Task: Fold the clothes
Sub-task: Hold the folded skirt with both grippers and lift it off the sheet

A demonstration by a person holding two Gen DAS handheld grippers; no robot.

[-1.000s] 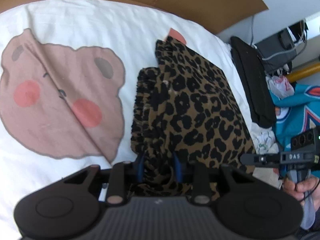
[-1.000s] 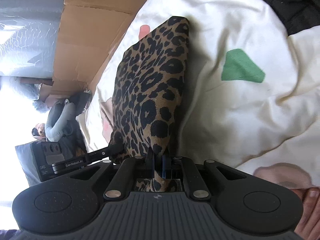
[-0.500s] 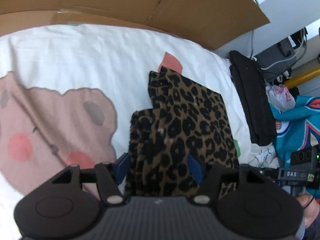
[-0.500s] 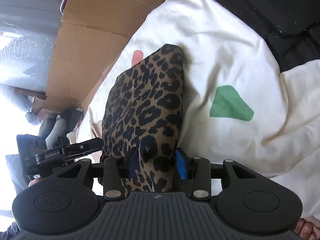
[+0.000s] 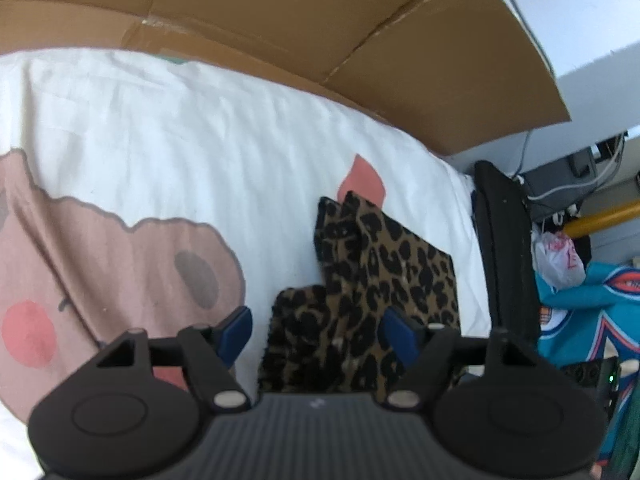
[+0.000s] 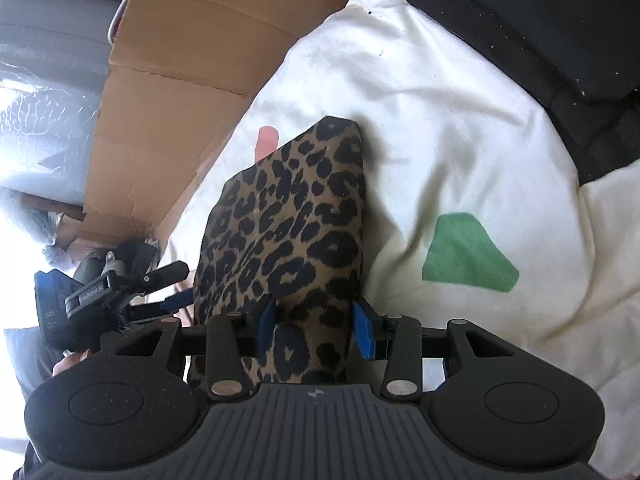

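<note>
A leopard-print garment (image 5: 384, 276) lies folded in a compact stack on the white bed sheet (image 5: 200, 140). My left gripper (image 5: 316, 334) hovers at its near end. Its jaws are opening wide, and the blue pads (image 5: 236, 332) stand clear of the cloth on both sides. In the right wrist view the same garment (image 6: 288, 216) stretches away from my right gripper (image 6: 316, 330). That gripper is open, with the near edge of the cloth lying loose between its pads. The left gripper (image 6: 176, 286) shows at the garment's left side.
The sheet carries a pink bear print (image 5: 120, 272) on the left and a green patch (image 6: 468, 256) on the right. A cardboard sheet (image 5: 320, 20) stands behind the bed. A black cushion (image 5: 504, 248) and a teal jersey (image 5: 580, 320) lie along the right edge.
Both grippers were shut on the leopard garment and have let go, opened and drawn back. The garment now looks smaller and lies flat on the sheet.
</note>
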